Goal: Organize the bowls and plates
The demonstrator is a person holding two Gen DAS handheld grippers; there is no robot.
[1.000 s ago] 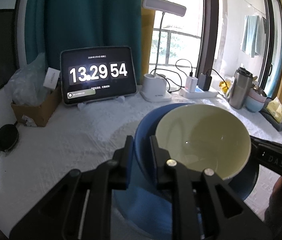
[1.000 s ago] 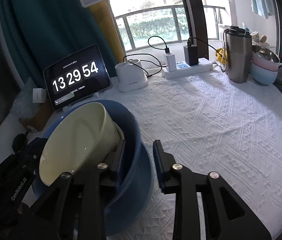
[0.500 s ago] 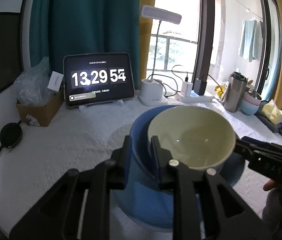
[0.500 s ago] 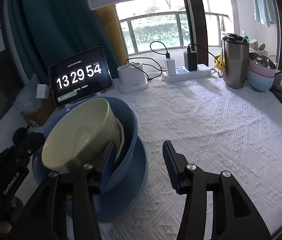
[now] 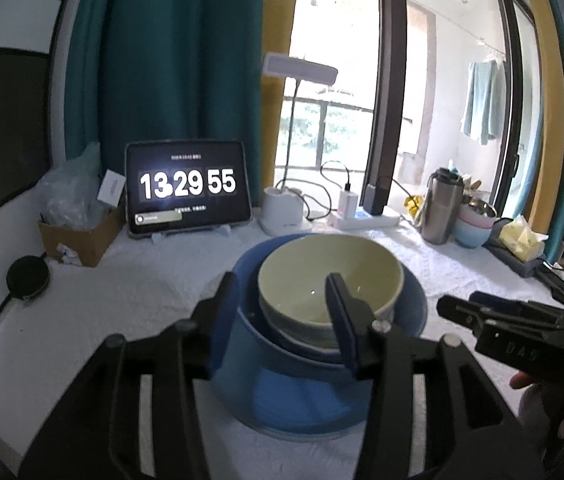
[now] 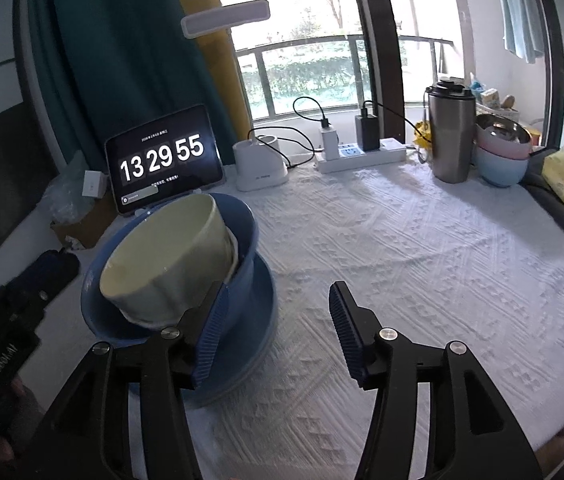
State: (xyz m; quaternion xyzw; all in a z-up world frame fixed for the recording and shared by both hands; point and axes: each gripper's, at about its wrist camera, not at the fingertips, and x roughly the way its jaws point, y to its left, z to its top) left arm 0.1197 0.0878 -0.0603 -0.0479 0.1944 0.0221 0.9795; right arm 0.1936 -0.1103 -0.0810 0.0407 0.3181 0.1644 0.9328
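Note:
A cream bowl (image 5: 330, 280) sits nested in a blue bowl (image 5: 294, 384), which rests on a blue plate (image 5: 416, 304) on the white tablecloth. The same stack shows at the left of the right wrist view: cream bowl (image 6: 169, 252), blue bowl (image 6: 241, 240), blue plate (image 6: 257, 320). My left gripper (image 5: 282, 312) is open, its fingers straddling the near rim of the stack without gripping it. My right gripper (image 6: 277, 320) is open and empty, its left finger beside the blue bowl's wall. The right gripper also appears in the left wrist view (image 5: 482, 312).
A tablet clock (image 6: 163, 158), a lamp base (image 6: 259, 168) and a power strip (image 6: 362, 156) line the back. A steel flask (image 6: 450, 132) and stacked pink and blue bowls (image 6: 502, 152) stand back right. A cardboard box (image 5: 81, 232) sits left.
Both grippers opened and let go of the blue bowl. The bowl stack went down onto the blue plate. Both grippers drew back slightly.

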